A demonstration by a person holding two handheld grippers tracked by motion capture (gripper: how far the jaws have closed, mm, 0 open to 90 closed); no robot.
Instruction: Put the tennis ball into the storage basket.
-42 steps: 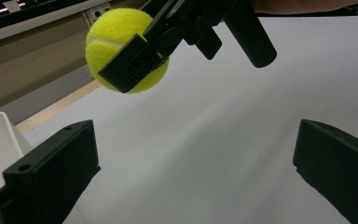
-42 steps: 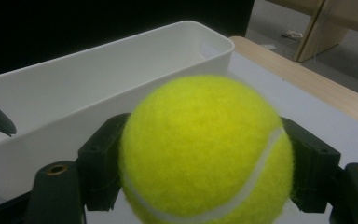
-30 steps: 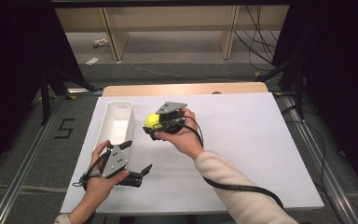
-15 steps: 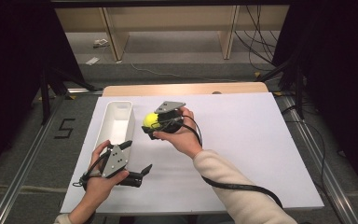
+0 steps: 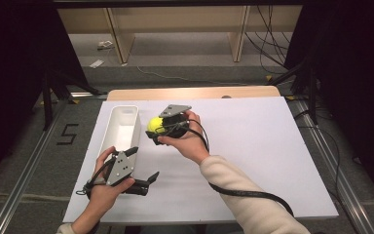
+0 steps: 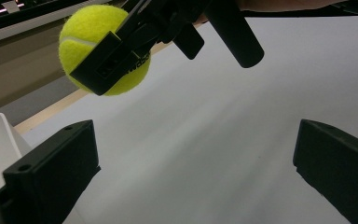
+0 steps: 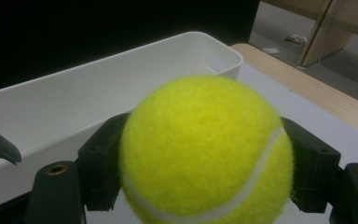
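Note:
My right gripper (image 5: 157, 129) is shut on a yellow tennis ball (image 5: 155, 125), held a little above the white table just right of a long white bin (image 5: 121, 127). In the right gripper view the ball (image 7: 205, 149) sits between both jaws, with the bin (image 7: 98, 93) lying empty right behind it. My left gripper (image 5: 142, 168) is open near the table's front left, below the bin's near end, with nothing between its jaws. The left gripper view looks up at the ball (image 6: 100, 49) clamped in the other gripper.
The white sheet (image 5: 253, 146) covers most of the table, with a wooden strip (image 5: 195, 92) along its far edge. A black cable (image 5: 248, 192) trails from the right gripper over the sleeve. Wooden shelf legs (image 5: 119, 36) stand on the floor beyond.
The right gripper with the ball has drifted slightly left, closer to the bin. The left gripper has stayed put.

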